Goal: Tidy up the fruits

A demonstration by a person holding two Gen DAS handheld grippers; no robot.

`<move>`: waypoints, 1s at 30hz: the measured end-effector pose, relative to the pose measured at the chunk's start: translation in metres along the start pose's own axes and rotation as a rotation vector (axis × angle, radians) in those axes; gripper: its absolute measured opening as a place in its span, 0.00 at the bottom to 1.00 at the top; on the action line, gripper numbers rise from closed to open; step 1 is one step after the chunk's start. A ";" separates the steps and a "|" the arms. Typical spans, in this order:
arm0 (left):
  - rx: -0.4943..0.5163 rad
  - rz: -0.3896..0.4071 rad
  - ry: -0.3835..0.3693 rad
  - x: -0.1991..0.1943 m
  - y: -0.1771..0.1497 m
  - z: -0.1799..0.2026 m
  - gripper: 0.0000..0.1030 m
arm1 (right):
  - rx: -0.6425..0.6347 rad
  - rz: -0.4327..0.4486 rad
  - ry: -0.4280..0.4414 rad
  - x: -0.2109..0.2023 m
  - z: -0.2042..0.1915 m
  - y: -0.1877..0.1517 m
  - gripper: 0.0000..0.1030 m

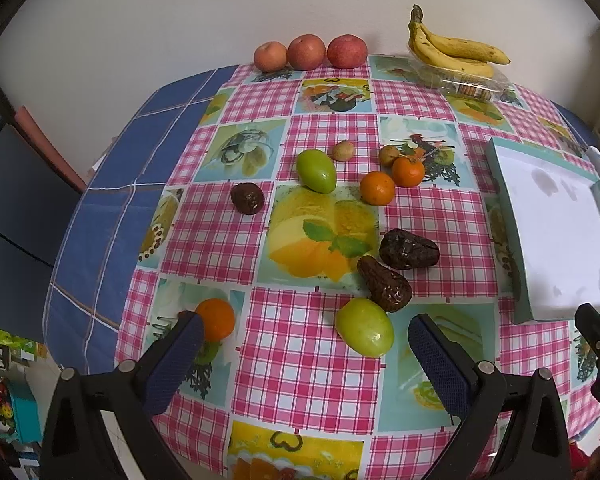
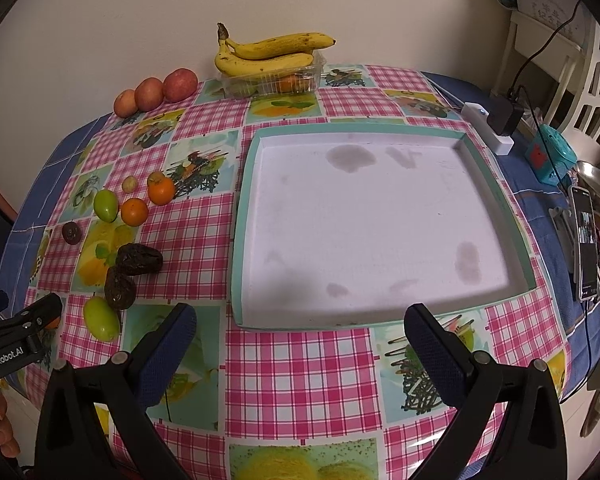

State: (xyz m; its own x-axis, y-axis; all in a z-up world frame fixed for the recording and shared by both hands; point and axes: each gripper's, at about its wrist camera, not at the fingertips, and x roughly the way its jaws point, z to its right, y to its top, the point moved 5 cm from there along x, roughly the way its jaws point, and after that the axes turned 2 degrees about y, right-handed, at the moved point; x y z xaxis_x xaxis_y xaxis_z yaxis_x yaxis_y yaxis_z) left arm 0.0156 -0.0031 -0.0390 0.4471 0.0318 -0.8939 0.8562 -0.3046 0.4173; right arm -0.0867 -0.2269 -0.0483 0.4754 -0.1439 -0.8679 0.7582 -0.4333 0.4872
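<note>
The left claw [image 1: 306,334] hangs released above the near part of the worktop [image 1: 300,360], its two blue-padded fingers spread wide and holding nothing. A green fruit [image 1: 365,332] lies between the fingers, a little ahead of the tips and nearer the right-hand one, touching neither; an orange fruit [image 1: 217,319] sits just beside the left fingertip, partly hidden behind it. Just beyond the green fruit two dark wrinkled fruits [image 1: 396,268] lie against each other, the nearer one touching or almost touching it. Farther back, on the pink checked cloth [image 1: 204,236], a third dark fruit [image 1: 247,198] lies alone, and past it are a second green fruit [image 1: 316,171], two more orange fruits [image 1: 392,180] side by side, and two small pale reddish fruits [image 1: 343,151] behind them. Along the far edge by the wall three reddish apples [image 1: 310,53] stand in a row, and to their right a bunch of bananas [image 1: 452,50] rests on a clear plastic box [image 1: 466,84]. The right claw [image 2: 300,332] is likewise released and holds nothing, hovering at the near rim of a shallow white tray [image 2: 260,216] with a teal border, which lies flat on the worktop to the right of the scattered fruit and carries only some faint grey stains. Right of the tray, at the worktop's edge, are a white power strip [image 2: 486,132] with a black plug, a small teal box [image 2: 550,158] and a phone [image 2: 586,240] with its screen lit.
</note>
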 end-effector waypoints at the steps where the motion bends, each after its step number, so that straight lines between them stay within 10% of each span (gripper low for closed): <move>1: -0.003 0.000 0.001 0.000 0.000 0.000 1.00 | 0.000 0.000 0.000 0.000 0.000 0.000 1.00; 30: -0.029 0.010 -0.015 -0.002 -0.001 -0.008 1.00 | 0.008 -0.001 -0.004 0.001 0.001 -0.001 1.00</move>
State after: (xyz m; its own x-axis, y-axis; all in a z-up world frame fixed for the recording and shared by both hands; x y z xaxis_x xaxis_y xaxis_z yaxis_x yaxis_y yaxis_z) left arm 0.0162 0.0048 -0.0360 0.4522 0.0150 -0.8918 0.8588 -0.2773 0.4308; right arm -0.0876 -0.2273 -0.0498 0.4728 -0.1469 -0.8689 0.7553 -0.4404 0.4854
